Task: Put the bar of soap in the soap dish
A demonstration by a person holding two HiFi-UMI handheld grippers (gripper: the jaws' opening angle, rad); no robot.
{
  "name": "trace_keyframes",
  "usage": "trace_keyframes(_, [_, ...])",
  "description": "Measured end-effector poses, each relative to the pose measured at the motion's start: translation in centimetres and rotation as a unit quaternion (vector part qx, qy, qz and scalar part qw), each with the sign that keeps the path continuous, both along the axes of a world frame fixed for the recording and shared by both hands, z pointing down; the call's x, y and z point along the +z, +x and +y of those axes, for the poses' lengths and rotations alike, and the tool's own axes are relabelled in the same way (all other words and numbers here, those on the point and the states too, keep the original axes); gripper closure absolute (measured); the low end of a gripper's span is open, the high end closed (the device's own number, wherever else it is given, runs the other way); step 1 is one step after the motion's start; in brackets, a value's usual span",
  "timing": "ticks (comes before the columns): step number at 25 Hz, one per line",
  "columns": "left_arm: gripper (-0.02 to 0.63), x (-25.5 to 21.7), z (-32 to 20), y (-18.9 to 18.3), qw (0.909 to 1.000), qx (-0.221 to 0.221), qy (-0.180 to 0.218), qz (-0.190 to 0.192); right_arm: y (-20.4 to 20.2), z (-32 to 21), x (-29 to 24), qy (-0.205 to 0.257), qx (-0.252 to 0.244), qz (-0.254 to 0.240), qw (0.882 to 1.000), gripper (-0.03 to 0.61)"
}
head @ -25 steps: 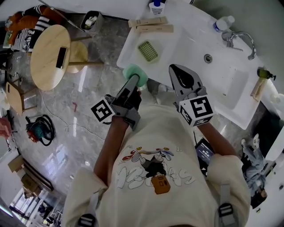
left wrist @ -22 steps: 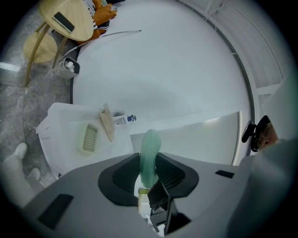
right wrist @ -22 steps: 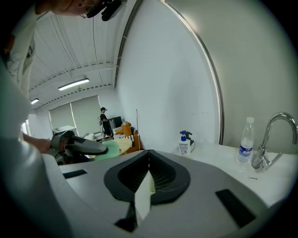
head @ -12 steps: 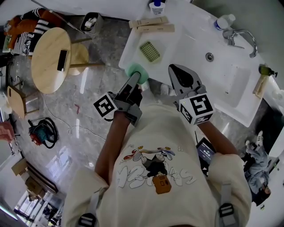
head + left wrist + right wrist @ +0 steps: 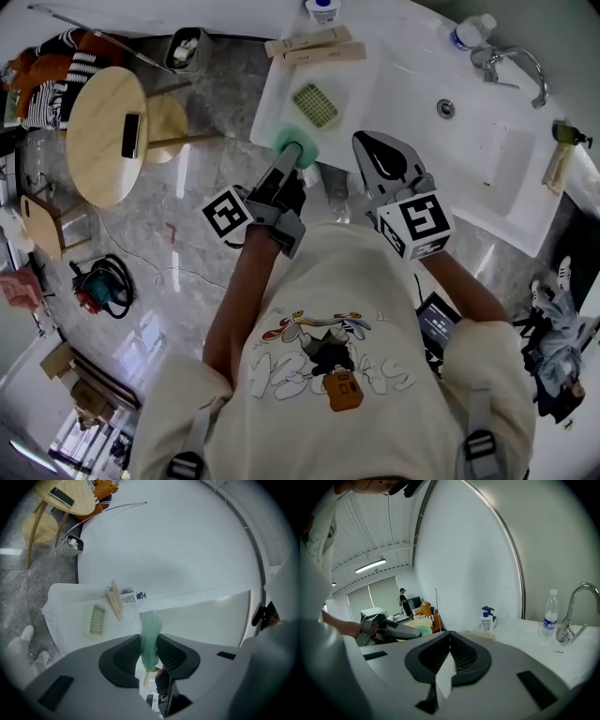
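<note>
Evidently staged for the drop: left gripper [image 5: 150, 645] pinches bar of soap [image 5: 150, 634] edge-up over the near edge of the counter [image 5: 403, 89], soap dish [image 5: 316, 105] empty beyond; right gripper [image 5: 449, 641] pressed together, idle.

A washroom, by its white sink counter [image 5: 412, 70], faucet [image 5: 489, 60], pump bottle [image 5: 487, 619] and marble floor [image 5: 187, 234].

No text can be read, not even the shirt lettering [image 5: 328, 373].

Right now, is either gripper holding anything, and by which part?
Left gripper pinches the green bar of soap across its broad faces, near end; the far end sticks out past the tips. Right gripper is shut on nothing.
</note>
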State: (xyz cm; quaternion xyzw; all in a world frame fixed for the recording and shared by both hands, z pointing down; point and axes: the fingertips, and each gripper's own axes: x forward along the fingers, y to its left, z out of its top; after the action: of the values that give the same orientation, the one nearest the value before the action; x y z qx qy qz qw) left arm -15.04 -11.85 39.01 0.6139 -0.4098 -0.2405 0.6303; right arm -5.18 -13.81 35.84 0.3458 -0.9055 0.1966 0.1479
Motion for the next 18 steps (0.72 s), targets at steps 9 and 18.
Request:
trace_keyframes(9, [0.494,2.2,-1.7,-0.5,0.9998,0.004,-0.020,-0.009,-0.9,-0.7,1.0,0.001,0.002,0.005,1.000,0.572])
trace_keyframes(18, [0.494,4.3,-3.1,-0.5,0.9991,0.010,-0.039,-0.009,-1.2,-1.2,3.9,0.008,0.004,0.042,0.999,0.572])
